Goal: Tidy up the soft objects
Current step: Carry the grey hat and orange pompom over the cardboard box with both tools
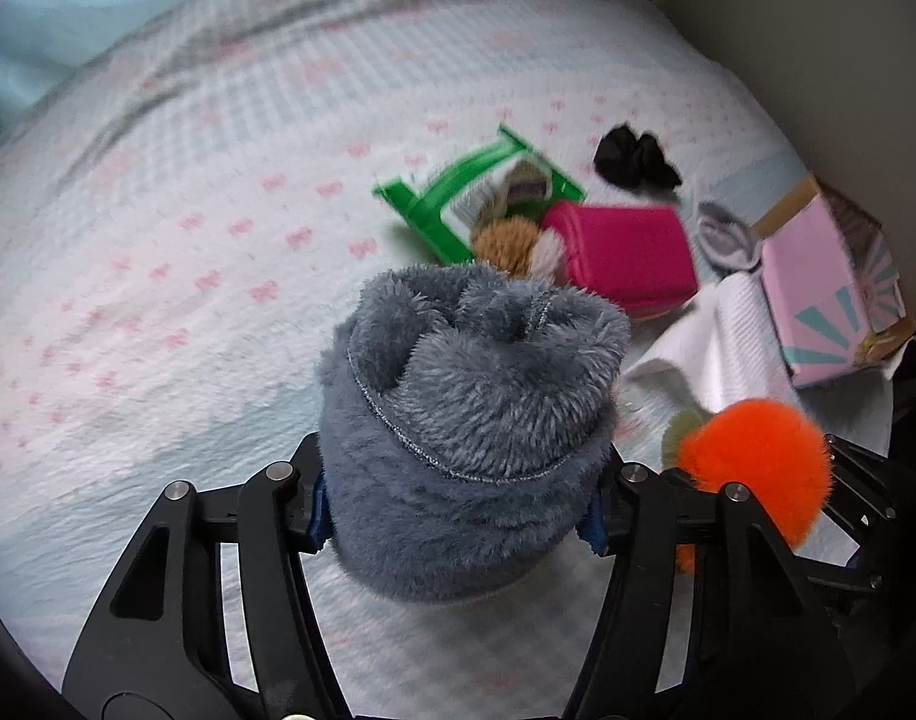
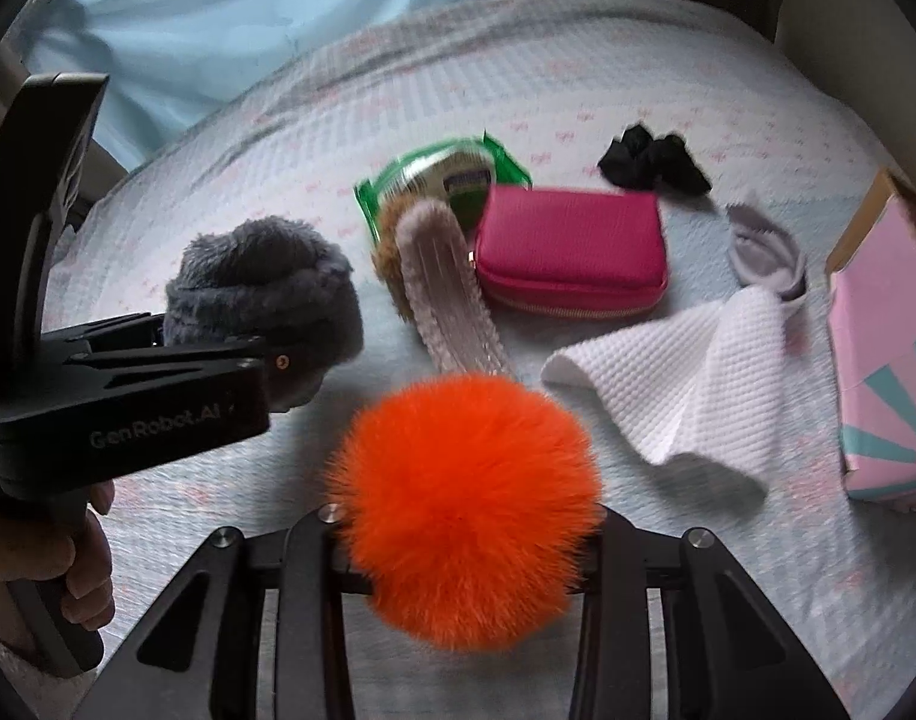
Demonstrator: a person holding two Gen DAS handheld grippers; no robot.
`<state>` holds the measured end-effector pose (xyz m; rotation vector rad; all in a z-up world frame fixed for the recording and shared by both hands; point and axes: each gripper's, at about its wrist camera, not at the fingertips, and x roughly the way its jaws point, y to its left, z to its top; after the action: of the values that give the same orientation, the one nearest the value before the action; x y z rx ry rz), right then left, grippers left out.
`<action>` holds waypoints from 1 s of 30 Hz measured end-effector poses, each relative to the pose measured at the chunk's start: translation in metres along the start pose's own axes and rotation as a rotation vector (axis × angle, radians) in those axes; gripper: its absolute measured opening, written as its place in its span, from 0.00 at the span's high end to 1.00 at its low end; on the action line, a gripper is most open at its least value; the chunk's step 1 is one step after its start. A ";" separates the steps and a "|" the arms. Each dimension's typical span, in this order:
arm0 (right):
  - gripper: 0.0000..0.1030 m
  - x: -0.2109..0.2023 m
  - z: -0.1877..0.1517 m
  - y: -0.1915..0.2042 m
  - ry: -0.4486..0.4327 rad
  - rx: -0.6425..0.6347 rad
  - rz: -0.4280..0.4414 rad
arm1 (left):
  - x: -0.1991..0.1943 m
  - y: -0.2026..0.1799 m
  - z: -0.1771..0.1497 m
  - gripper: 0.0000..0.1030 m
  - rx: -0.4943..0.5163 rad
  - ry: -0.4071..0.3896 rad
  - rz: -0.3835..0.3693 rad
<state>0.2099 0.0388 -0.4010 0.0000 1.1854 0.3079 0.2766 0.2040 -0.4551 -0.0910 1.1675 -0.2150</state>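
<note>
My left gripper (image 1: 458, 516) is shut on a fluffy grey plush roll (image 1: 470, 420), held above the bed; it also shows in the right wrist view (image 2: 266, 288). My right gripper (image 2: 464, 546) is shut on an orange fur pompom (image 2: 464, 504), which also shows in the left wrist view (image 1: 758, 462). A beige furry strip (image 2: 446, 288) hangs from the pompom toward the bed. On the bed lie a white waffle cloth (image 2: 686, 378), a grey sock (image 2: 764, 258) and a black sock bundle (image 2: 650, 165).
A pink zip pouch (image 2: 572, 252) and a green packet (image 2: 440, 180) with a brown furry item lie mid-bed. A pink and teal box (image 2: 884, 354) stands at the right. The bed cover (image 1: 158, 240) has pink bows. A light blue curtain (image 2: 248, 12) hangs behind.
</note>
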 end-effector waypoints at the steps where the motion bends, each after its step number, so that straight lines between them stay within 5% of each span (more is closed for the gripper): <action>1: 0.68 -0.008 0.002 0.002 -0.008 0.001 -0.002 | -0.009 -0.002 0.002 0.46 0.001 -0.010 0.004; 18: 0.68 -0.215 0.052 -0.014 -0.251 0.063 -0.038 | -0.194 -0.070 0.041 0.45 0.022 -0.192 0.023; 30: 0.68 -0.301 0.065 -0.143 -0.290 0.121 -0.091 | -0.220 -0.224 0.068 0.45 0.066 -0.226 -0.024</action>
<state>0.2004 -0.1595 -0.1250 0.0938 0.9110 0.1495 0.2292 0.0302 -0.1893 -0.0694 0.9343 -0.2579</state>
